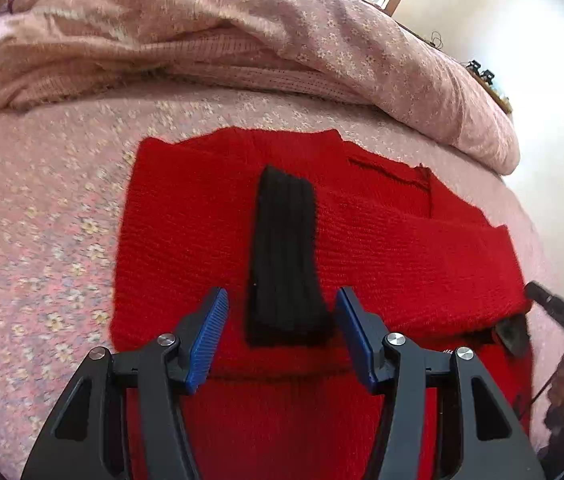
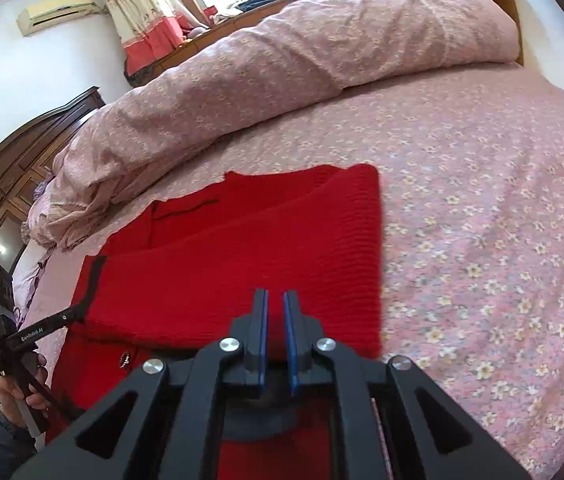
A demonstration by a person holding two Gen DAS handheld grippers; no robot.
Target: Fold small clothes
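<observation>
A red knit sweater (image 1: 185, 240) lies flat on the bed, with one sleeve folded across its body. The sleeve's black ribbed cuff (image 1: 286, 256) rests on the red knit. My left gripper (image 1: 282, 300) is open, its blue pads standing either side of the cuff's near end without pressing on it. In the right wrist view my right gripper (image 2: 275, 296) is shut over the near part of the sweater (image 2: 241, 248), with a sliver of red knit in the slit between its pads. The left gripper (image 2: 77, 316) appears there at the cuff, held by a hand (image 2: 21, 392).
A rolled pink flowered duvet (image 2: 282, 60) lies along the far side of the bed. Bare flowered sheet (image 2: 482, 240) spreads to the right of the sweater. A dark wooden wardrobe (image 2: 1, 184) stands beyond the bed's left edge.
</observation>
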